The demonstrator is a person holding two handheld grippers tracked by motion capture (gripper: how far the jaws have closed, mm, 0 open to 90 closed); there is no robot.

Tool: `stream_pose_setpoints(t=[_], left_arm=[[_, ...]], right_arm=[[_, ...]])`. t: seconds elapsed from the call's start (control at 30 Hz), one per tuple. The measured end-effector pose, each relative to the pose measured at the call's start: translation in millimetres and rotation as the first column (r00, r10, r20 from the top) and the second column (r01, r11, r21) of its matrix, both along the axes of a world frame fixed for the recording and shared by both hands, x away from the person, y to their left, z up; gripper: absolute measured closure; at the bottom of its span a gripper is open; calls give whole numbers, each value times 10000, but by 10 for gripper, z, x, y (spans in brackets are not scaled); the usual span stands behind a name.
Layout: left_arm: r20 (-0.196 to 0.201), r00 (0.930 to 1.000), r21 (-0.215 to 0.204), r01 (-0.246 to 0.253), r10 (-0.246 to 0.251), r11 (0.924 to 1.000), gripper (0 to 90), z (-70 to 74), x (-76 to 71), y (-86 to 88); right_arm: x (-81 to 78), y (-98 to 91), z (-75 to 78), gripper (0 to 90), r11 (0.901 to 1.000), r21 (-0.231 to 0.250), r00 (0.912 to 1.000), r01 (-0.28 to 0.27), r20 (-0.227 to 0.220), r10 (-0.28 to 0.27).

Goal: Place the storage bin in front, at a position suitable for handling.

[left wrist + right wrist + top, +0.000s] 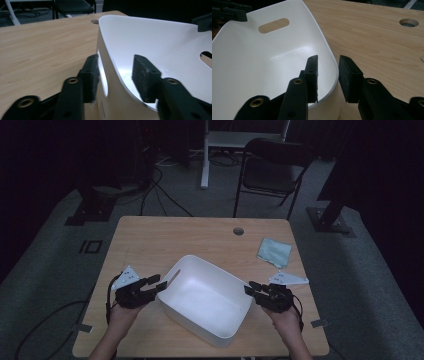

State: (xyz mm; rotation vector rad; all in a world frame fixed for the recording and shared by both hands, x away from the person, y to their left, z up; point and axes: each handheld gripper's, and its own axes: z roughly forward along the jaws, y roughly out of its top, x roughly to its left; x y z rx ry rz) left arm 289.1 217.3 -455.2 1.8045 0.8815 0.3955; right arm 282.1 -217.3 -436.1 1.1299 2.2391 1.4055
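- Left gripper (159,285) at about nine o'clock of the white tub (200,292), brought in level with the rim; in the left gripper view one pad outside the wall by the handle slot (102,80), the other inside, so straddling the end wall.
- Fingers (91,75) of that gripper parted to a medium gap, wall between them, outer pad close against the plastic, inner pad apart from it; not clamped yet, judged a pre-grasp at the slot, where the wall offers a firm hold.
- White tub sitting near the middle of the desk (150,235), toward the near edge, turned at an angle, empty inside as far as visible.
- Right gripper (251,289) at about three o'clock of the tub, mirrored on the opposite end wall; likely placed so for an even two-handed lift.
- In the right gripper view, fingers (312,75) narrowly apart, one pad inside the rounded rim, the other outside; a sliver of gap visible, so no squeeze yet.
- Far slot (273,25) visible across the tub in that view, with the other gripper beside it.
- Folded pale-blue cloth (274,252) at about one o'clock of the tub, well apart, lying flat.
- Small white three-cornered piece (290,279) just behind the right gripper; whether part of it or loose on the desk, cannot tell.
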Motion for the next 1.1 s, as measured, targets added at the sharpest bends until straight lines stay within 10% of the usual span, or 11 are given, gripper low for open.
stream_pose_setpoints(t=[0.3, 1.1], left_arm=[[-101, 9999, 517, -121, 126, 9986, 732, 22, -7, -105], [13, 9950, 408, -995, 995, 9942, 756, -32, -161, -87]], right_arm=[[2, 18, -11, 793, 9986, -507, 9998, 143, 148, -135], [181, 59, -3, 850, 9984, -535, 9994, -203, 269, 218]])
